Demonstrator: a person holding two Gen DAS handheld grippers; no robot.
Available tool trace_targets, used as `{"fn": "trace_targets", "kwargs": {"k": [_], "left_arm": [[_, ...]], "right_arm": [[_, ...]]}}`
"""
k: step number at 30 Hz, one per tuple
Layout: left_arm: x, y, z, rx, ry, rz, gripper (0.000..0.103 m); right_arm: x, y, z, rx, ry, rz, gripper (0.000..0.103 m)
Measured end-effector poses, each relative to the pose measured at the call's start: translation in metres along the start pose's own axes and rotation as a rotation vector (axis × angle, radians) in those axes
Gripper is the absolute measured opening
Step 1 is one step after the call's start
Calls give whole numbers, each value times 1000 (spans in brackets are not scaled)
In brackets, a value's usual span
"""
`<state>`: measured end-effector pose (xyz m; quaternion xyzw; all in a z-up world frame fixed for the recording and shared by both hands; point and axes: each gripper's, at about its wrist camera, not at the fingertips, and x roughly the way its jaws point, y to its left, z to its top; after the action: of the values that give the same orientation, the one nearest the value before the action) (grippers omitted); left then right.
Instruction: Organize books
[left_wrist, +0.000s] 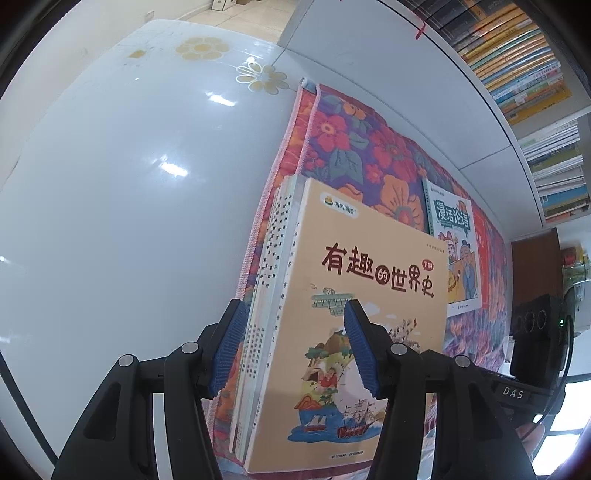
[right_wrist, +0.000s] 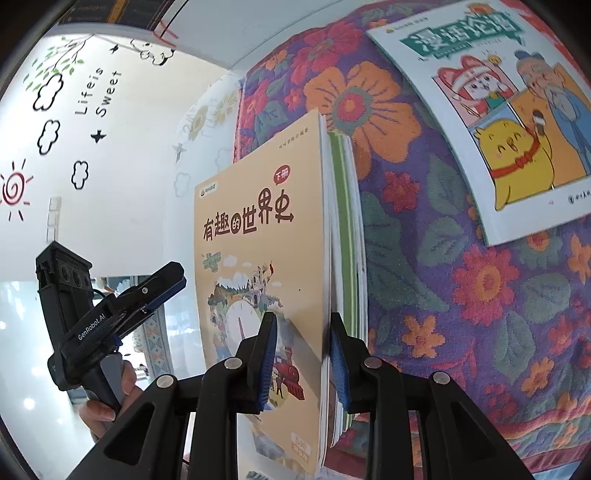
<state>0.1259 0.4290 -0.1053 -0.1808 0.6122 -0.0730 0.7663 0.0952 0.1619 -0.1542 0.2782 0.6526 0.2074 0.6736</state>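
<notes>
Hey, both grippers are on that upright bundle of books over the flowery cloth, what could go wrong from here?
1. The right gripper clamps only the orange-covered book; the green-edged books sit outside its far finger and might fan open or drop away.
2. The left gripper straddles the bundle near one edge, so the books could tilt or twist.
3. The comic-cover book lies flat on the floral cloth nearby; lowering the bundle carelessly could land on it.

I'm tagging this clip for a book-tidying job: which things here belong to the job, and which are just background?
Job:
- stack of books, clamped by left gripper and right gripper
- white comic book, flat on the floral cloth

Background:
- wall decals
- white table
- bookshelf
</notes>
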Motion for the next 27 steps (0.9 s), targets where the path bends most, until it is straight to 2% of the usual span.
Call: {"fn": "trace_targets", "kwargs": {"k": [6,9,14,18,21,23,27], "left_arm": [[8,-11,-7,21,24,-21,53],[9,-18,-9,49,15,17,54],[7,-14,-9,33,7,22,53],[-2,-14,-9,59,-46,153,54],[-9,-10,-7,30,-59,126,54],[-12,-13,-7,28,-71,133,53],[-17,-32,-10,49,-89,123,54]], "right_arm": [[3,4,2,-9,-2,-2,29],[5,7,2,-16,-2,-11,30],[6,10,2,-34,3,-18,32],[2,8,4,-26,-2,-39,32],[-12,6,4,-33,-46,-49,32],[-19,3,5,-31,-61,-52,32],[-31,-4,4,-32,-81,-63,32]]}}
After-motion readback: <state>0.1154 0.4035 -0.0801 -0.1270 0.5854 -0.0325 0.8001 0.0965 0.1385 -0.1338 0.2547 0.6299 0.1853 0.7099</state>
